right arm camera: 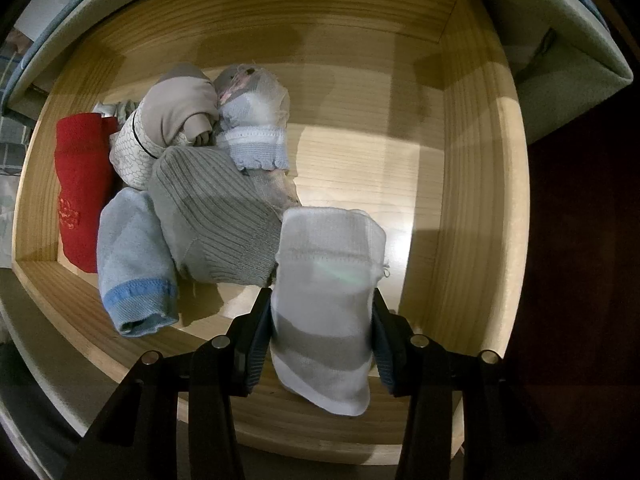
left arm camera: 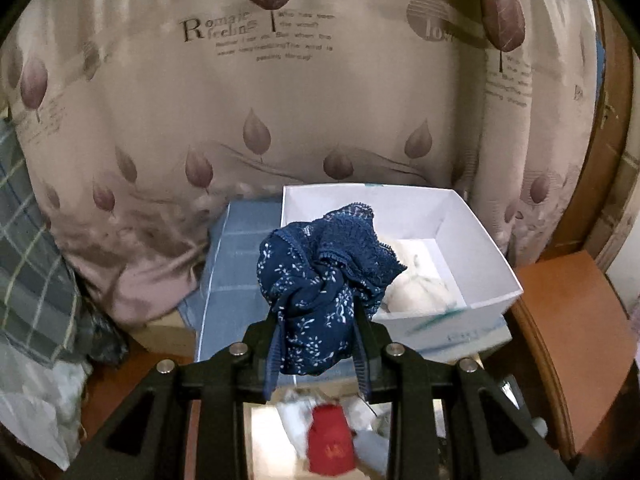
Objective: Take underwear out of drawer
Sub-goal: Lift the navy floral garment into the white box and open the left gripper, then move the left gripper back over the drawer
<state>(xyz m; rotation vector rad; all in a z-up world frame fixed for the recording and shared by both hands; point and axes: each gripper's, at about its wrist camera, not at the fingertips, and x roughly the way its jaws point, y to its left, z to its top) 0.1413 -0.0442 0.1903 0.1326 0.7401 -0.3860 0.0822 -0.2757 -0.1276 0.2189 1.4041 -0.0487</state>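
My left gripper (left arm camera: 316, 320) is shut on a navy blue floral and lace piece of underwear (left arm camera: 324, 276), held up in front of a white box (left arm camera: 480, 236) that holds a white garment (left arm camera: 416, 284). My right gripper (right arm camera: 320, 320) is shut on a white and grey rolled garment (right arm camera: 326, 320) above the wooden drawer (right arm camera: 360, 168). In the drawer lie a grey ribbed roll (right arm camera: 216, 220), a light blue roll (right arm camera: 132, 264), a red roll (right arm camera: 82, 188), a beige roll (right arm camera: 176, 116) and a pale blue and white roll (right arm camera: 256, 124).
A leaf-print curtain (left arm camera: 240, 100) hangs behind the box. A blue cloth (left arm camera: 236, 272) lies under the box, plaid bedding (left arm camera: 32, 264) at left, a wooden top (left arm camera: 560, 312) at right. The drawer's right half shows bare wood (right arm camera: 380, 160).
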